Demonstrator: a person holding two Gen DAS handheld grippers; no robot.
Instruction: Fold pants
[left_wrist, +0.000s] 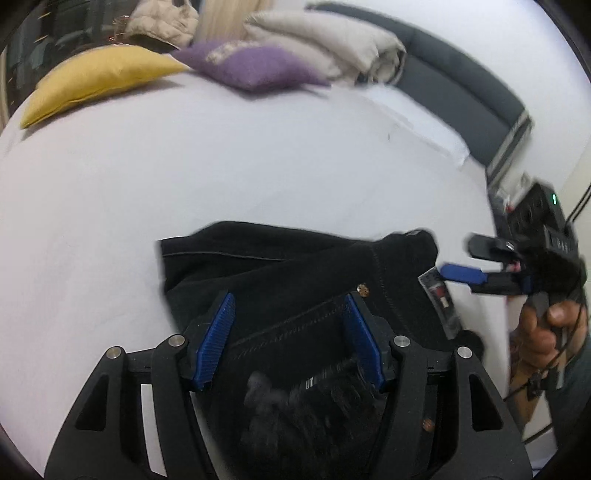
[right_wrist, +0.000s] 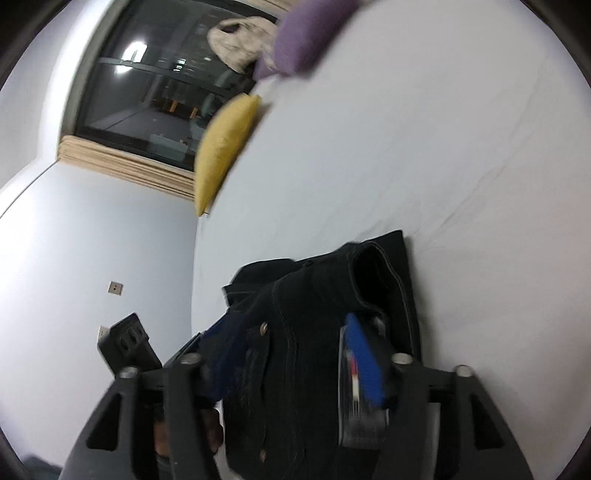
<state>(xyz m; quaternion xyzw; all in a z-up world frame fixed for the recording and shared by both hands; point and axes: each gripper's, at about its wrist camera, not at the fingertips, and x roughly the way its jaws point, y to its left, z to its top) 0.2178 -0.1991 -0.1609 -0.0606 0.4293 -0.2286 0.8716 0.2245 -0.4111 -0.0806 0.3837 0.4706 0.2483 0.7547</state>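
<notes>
The black pants (left_wrist: 295, 266) lie bunched near the side edge of the bed (left_wrist: 221, 166), already doubled over into a thick bundle, with the waistband end and its paper tag (left_wrist: 441, 299) turned toward the person. The yellow pillow (left_wrist: 96, 81) and purple pillow (left_wrist: 251, 62) sit well apart at the far end, by the headboard (left_wrist: 461, 70).

The left gripper (left_wrist: 291, 328) hangs just above the cloth with its blue pads (left_wrist: 216, 339) spread wide; denim shows between them, but nothing is pinched. The right gripper (right_wrist: 295, 354) also has its jaws apart, straddling the waistband fold; one pad (right_wrist: 364, 362) lies against the tag, and whether it presses the cloth I cannot tell through the blur.

It looks to me like a fold is in progress, or just being set up, at the waist end. The next move seems to call for both pairs of jaws closing on the same layered edge, at matching corners, so the bundle lifts evenly instead of slumping open.
</notes>
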